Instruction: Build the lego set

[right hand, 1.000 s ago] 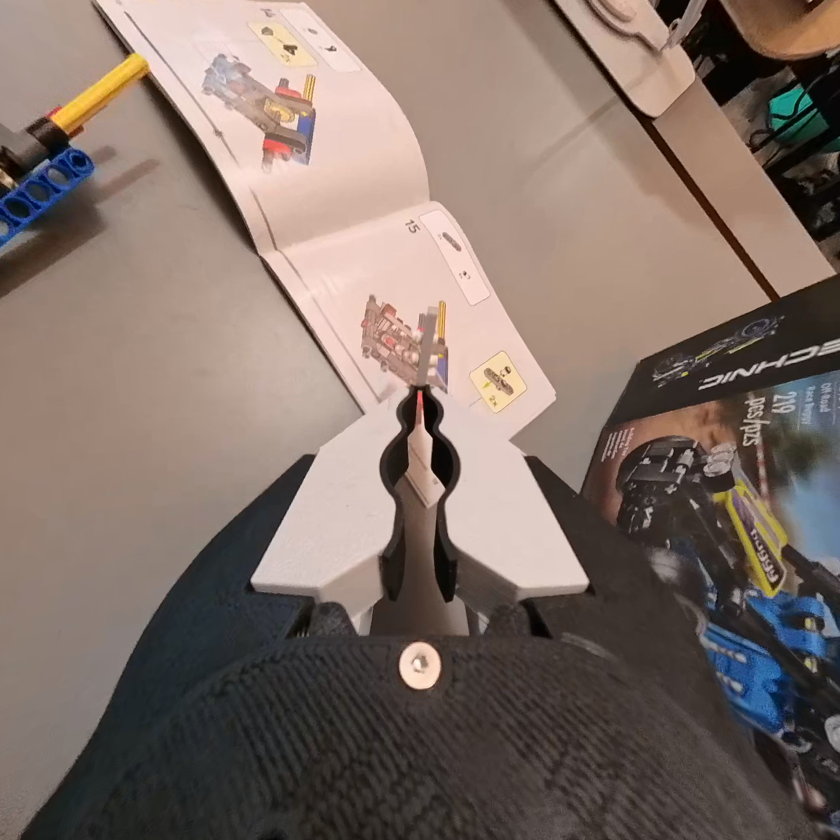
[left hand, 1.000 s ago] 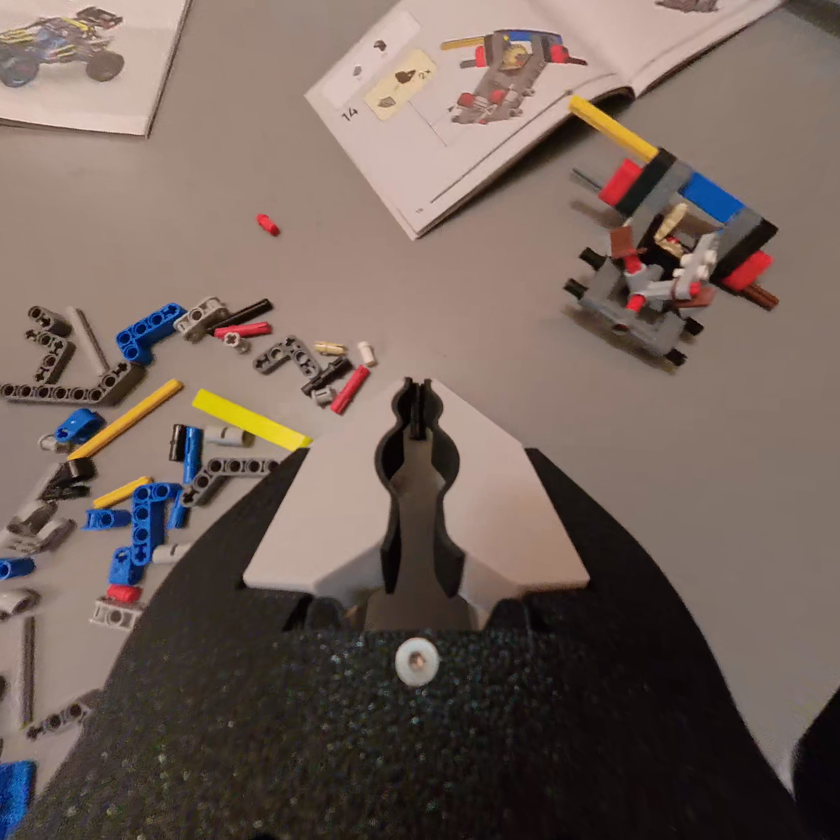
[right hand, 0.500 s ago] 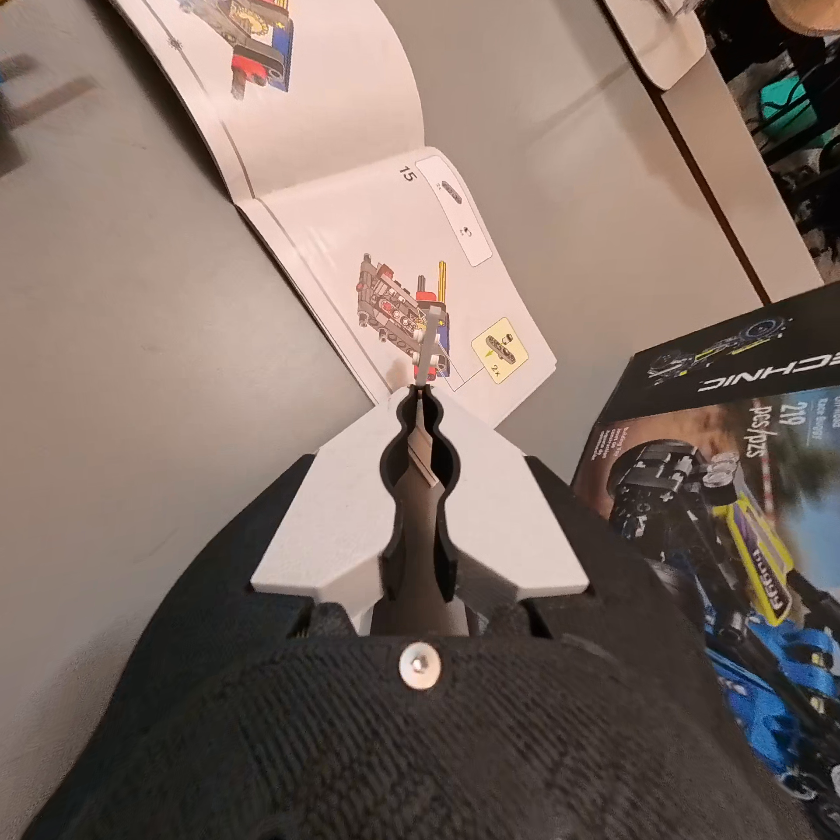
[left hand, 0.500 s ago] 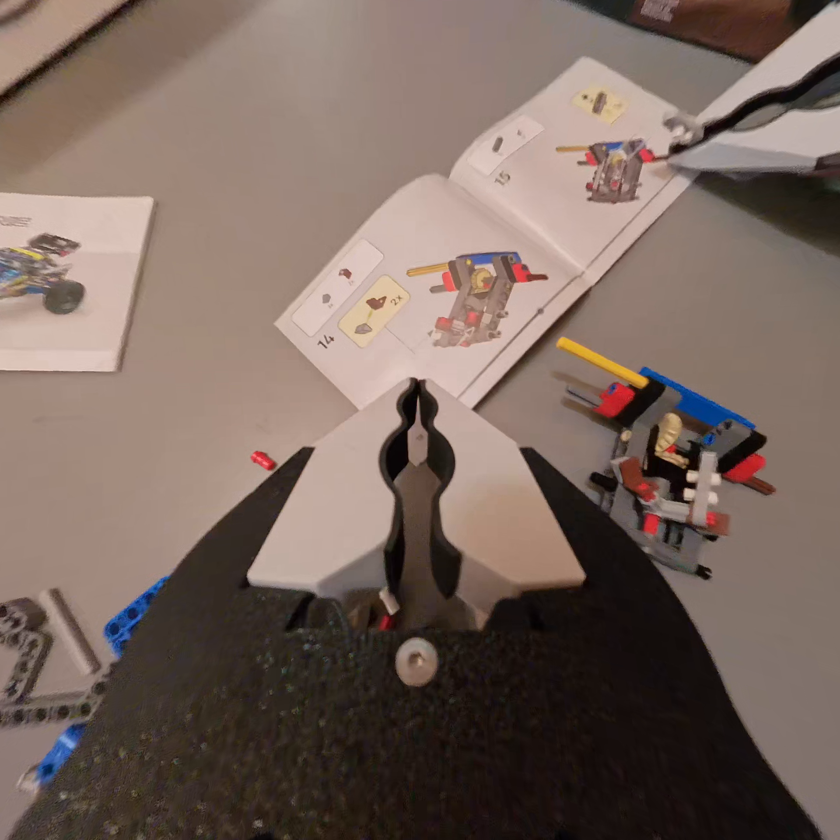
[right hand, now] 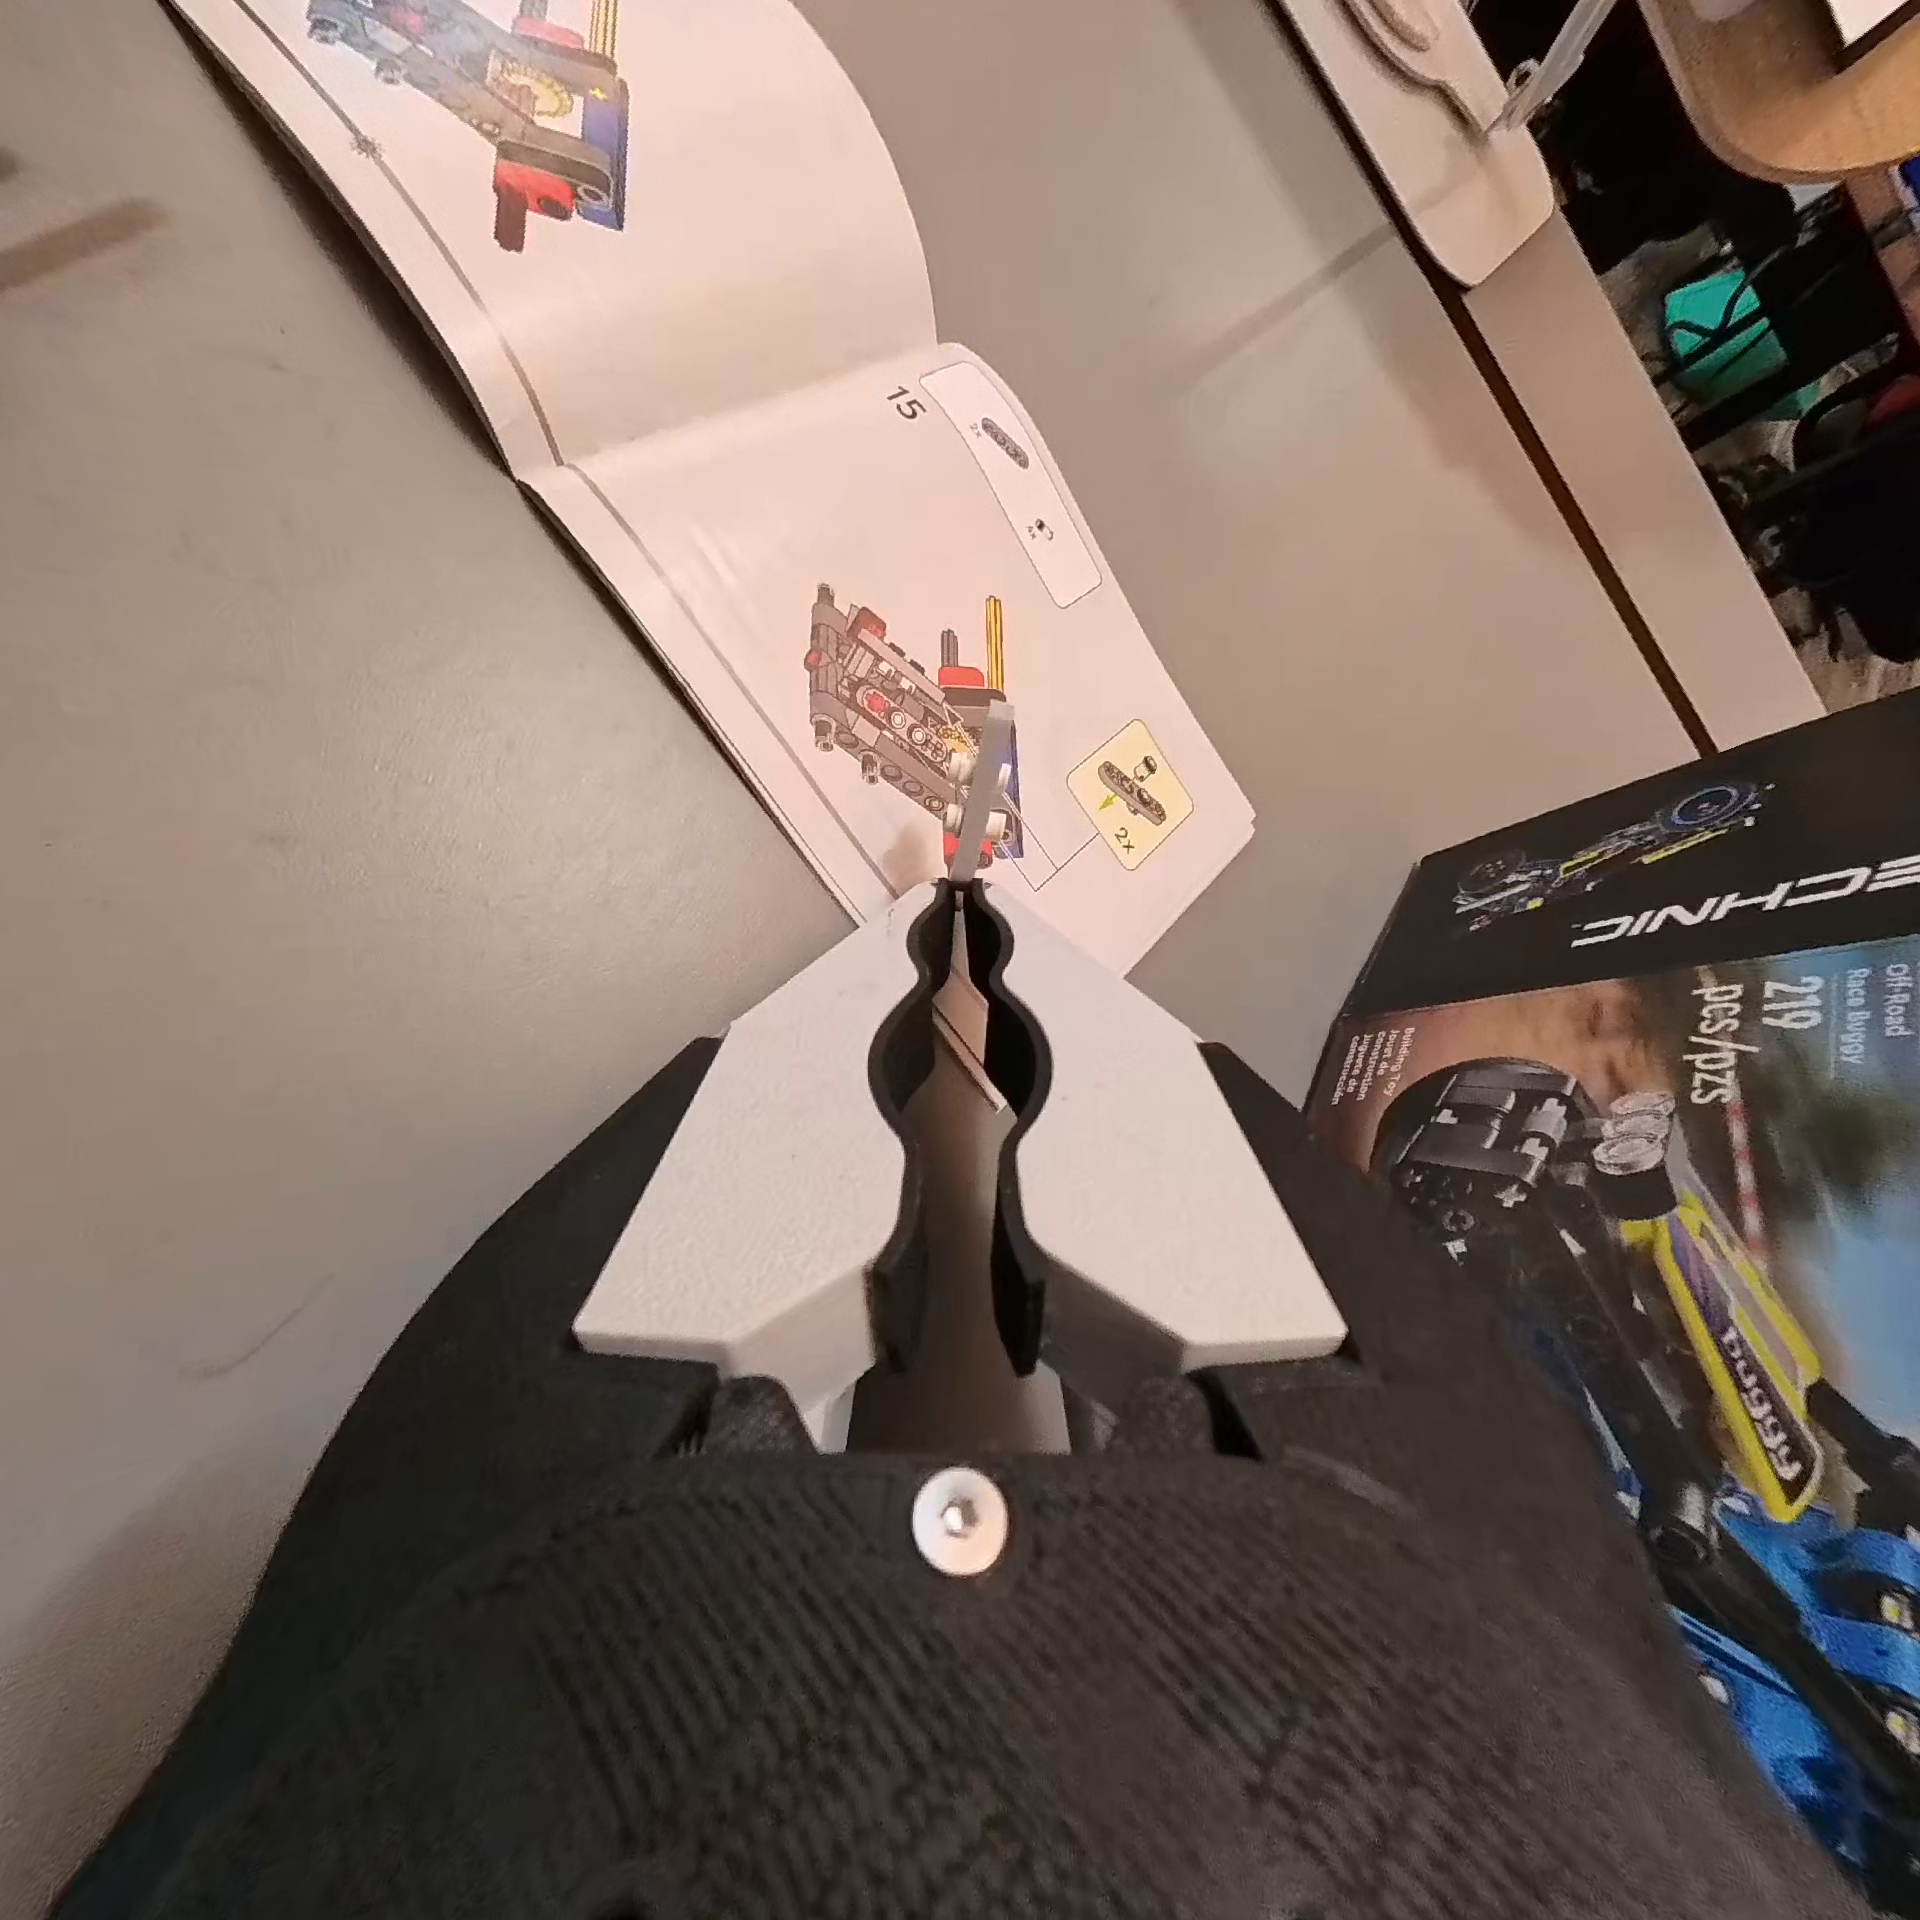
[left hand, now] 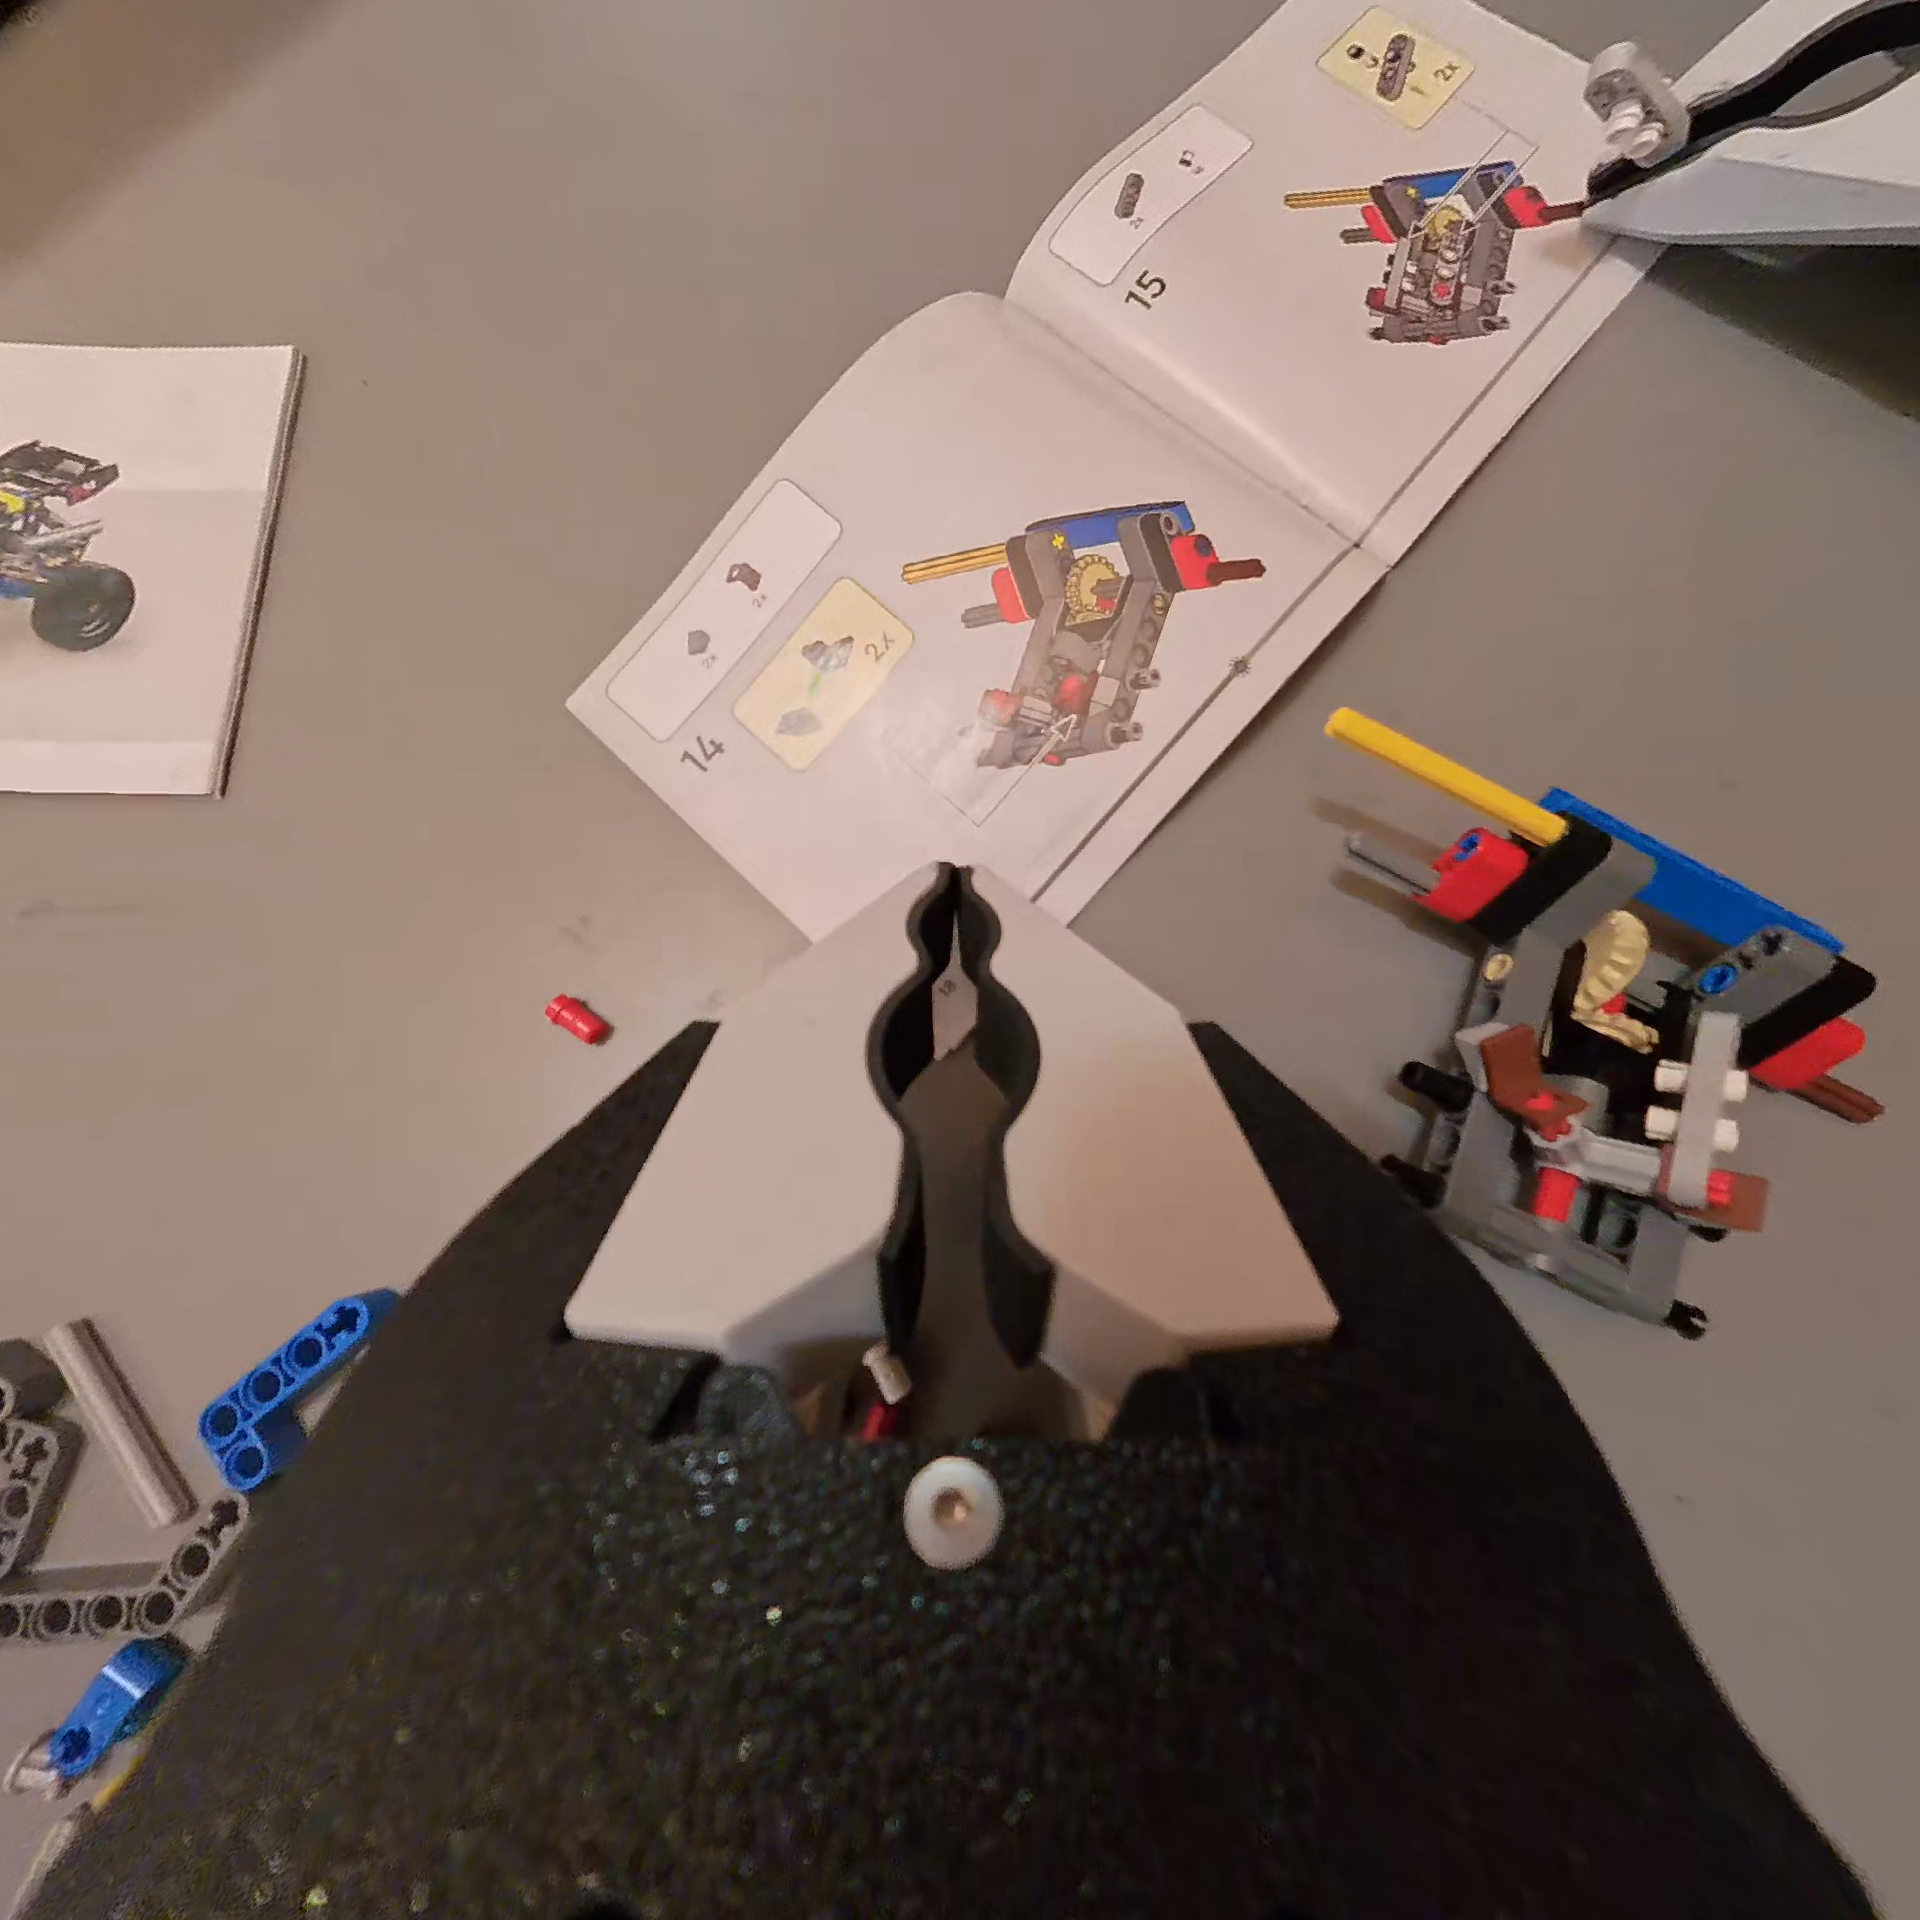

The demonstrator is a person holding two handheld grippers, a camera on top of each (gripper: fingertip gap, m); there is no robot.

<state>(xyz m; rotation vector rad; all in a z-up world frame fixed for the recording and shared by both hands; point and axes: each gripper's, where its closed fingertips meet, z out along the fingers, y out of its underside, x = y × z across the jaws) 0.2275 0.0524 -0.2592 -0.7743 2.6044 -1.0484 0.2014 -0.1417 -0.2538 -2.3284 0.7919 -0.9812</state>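
Note:
My left gripper (left hand: 951, 878) is shut with nothing showing between its tips, low over the grey table by the near edge of the open instruction booklet (left hand: 1039, 468). The partly built model (left hand: 1621, 1039), grey, black, blue and red with a yellow axle, stands to its right. My right gripper (right hand: 961, 888) is shut on a small light grey beam with white pins (right hand: 982, 800), held above the booklet's right page (right hand: 831, 540). It also shows in the left wrist view (left hand: 1673, 145) at the top right, with the beam (left hand: 1631, 94) at its tip.
A loose red pin (left hand: 577, 1018) lies left of my left gripper. Several loose blue and grey pieces (left hand: 281, 1392) lie at the lower left. A second booklet (left hand: 135, 571) lies at the left. The set's box (right hand: 1662, 1143) stands right of my right gripper. Left tips to right tips: about 20 cm.
My left gripper has moved away from the loose pieces toward the booklet and the model. My right gripper has moved forward over the booklet's right page, still holding the grey beam.

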